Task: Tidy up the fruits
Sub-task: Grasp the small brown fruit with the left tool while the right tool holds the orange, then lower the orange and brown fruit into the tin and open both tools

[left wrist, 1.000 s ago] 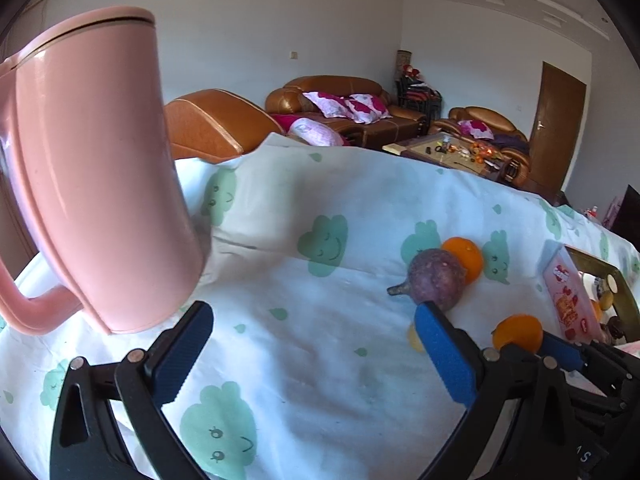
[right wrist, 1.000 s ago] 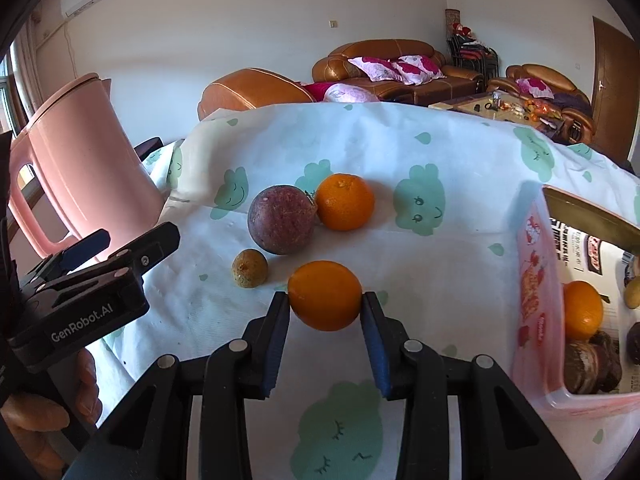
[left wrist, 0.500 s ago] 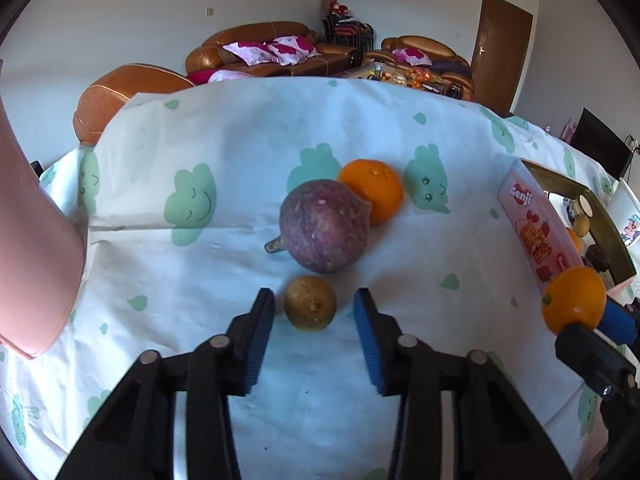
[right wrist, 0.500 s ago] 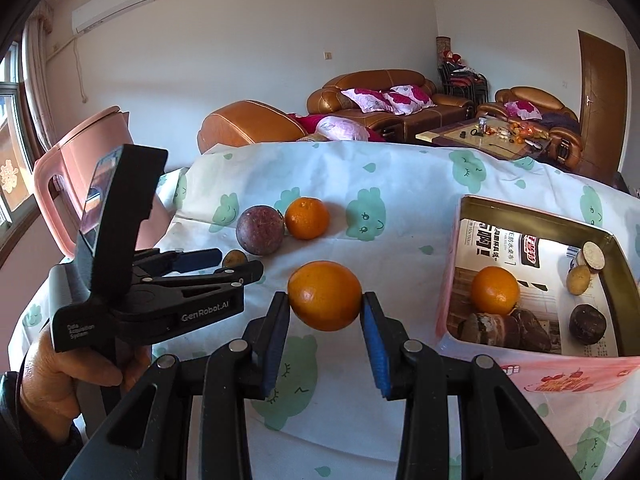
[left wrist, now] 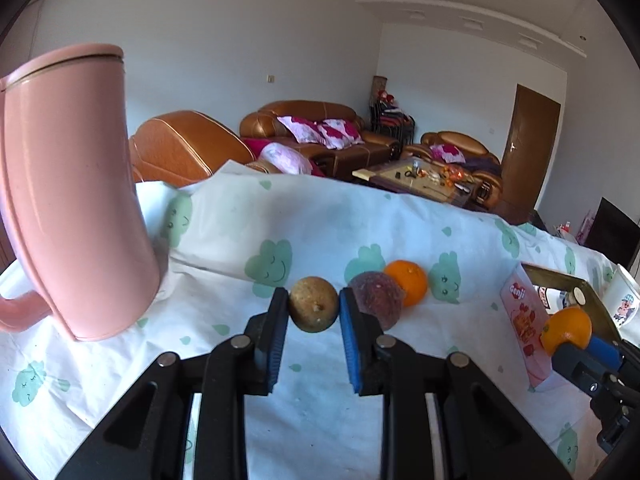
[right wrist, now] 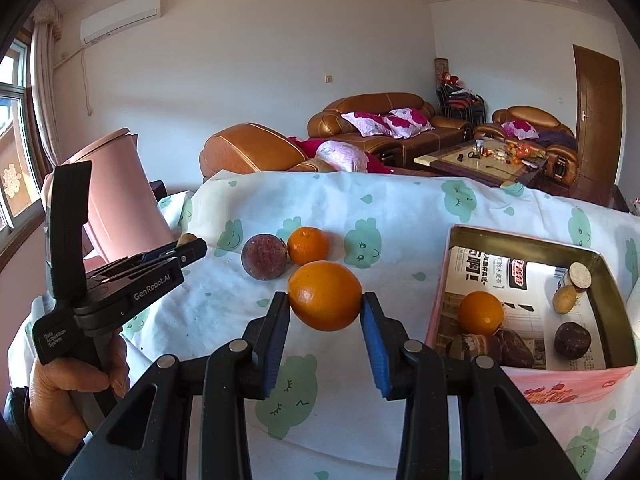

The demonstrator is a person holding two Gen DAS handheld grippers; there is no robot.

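**Carrying two fruits to the tin: handling notes**

Holding both loads level is the requirement for this step, in my judgement; each round fruit sits on a narrow contact line and could roll out if a wrist tips.

Tabletop (right wrist: pixel 400 208): covered in a soft, creased white cloth with green cloud prints. Pink jug (left wrist: pixel 68 184): smooth hard plastic, tall, standing at the left.

Tin box (right wrist: pixel 600 280): rectangular, gold metal walls, paper-lined, at the right. It already contains an orange, dark lumpy pieces and small round fruits. Lower each fruit onto bare lining, not onto these.

Right gripper (right wrist: pixel 325 312): closed on a large orange (right wrist: pixel 324 300), glossy, pebbled, clear of the cloth, just left of the tin.

Left gripper (left wrist: pixel 314 312): jaws have just closed on a small brown fruit (left wrist: pixel 313 309), matte and rough-skinned.

Remaining on the cloth, touching: a purple passion fruit (right wrist: pixel 264 256) and a smaller orange (right wrist: pixel 308 245).
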